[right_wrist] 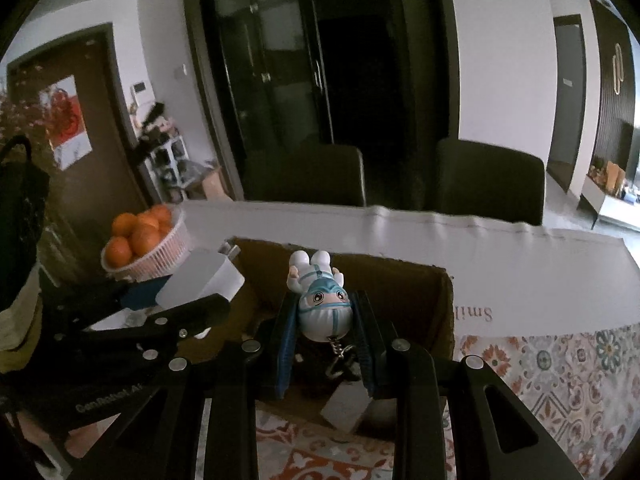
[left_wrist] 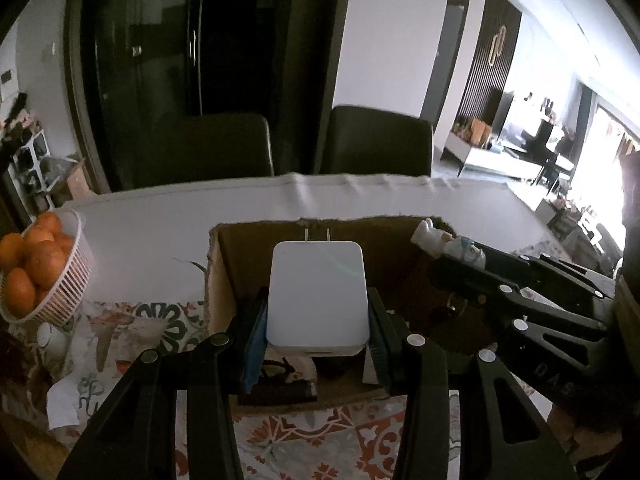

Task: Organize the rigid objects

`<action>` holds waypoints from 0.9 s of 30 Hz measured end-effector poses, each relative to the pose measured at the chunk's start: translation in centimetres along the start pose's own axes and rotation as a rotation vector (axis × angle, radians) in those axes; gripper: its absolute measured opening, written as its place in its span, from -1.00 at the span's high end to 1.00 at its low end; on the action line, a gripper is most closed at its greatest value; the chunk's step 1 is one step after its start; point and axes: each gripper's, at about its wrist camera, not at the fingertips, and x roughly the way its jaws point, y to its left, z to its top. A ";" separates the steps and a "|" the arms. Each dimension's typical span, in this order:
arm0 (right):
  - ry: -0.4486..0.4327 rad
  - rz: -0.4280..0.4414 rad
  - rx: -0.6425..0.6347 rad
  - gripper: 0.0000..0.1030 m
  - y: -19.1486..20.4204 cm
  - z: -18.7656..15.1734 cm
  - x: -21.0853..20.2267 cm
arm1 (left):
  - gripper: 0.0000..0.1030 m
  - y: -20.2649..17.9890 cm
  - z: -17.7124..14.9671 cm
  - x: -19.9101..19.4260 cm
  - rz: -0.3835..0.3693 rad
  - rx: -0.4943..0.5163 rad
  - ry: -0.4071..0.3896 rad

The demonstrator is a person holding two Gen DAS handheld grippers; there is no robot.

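My left gripper (left_wrist: 318, 320) is shut on a white plug-in charger (left_wrist: 318, 300), its two metal prongs pointing away, held over the open cardboard box (left_wrist: 224, 280). The right gripper (right_wrist: 325, 320) is shut on a small white-and-blue figurine keychain (right_wrist: 322, 300), head toward the camera, its metal clasp dangling below. It also hangs above the cardboard box (right_wrist: 444, 320). In the left wrist view the right gripper (left_wrist: 460, 250) with the figurine (left_wrist: 448, 242) shows at the right. In the right wrist view the charger (right_wrist: 200, 284) and the left gripper's fingers (right_wrist: 188, 312) show at the left.
A white basket of oranges (left_wrist: 60, 280) stands left of the box on a table with a patterned cloth (left_wrist: 340, 440) and a white sheet (left_wrist: 160, 224). Two dark chairs (left_wrist: 376, 140) stand behind the table's far edge. Dark objects and a pale card (right_wrist: 346, 408) lie inside the box.
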 end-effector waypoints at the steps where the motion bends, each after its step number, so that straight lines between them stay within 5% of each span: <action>1: 0.012 0.000 0.006 0.45 -0.2 -0.1 0.4 | 0.15 0.1 0.0 0.4 0.002 0.001 0.011; 10: 0.100 -0.020 0.047 0.41 -1.9 -1.4 2.9 | 0.13 -0.2 -0.6 2.9 0.015 0.009 0.095; 16: 0.121 -0.074 0.074 0.36 -2.4 -1.8 2.4 | 0.03 -0.1 -0.7 1.3 0.076 0.013 0.055; 27: 0.022 -0.128 0.081 0.32 -0.2 -2.5 -4.4 | -0.20 -1.1 -2.5 -6.2 0.118 0.012 -0.052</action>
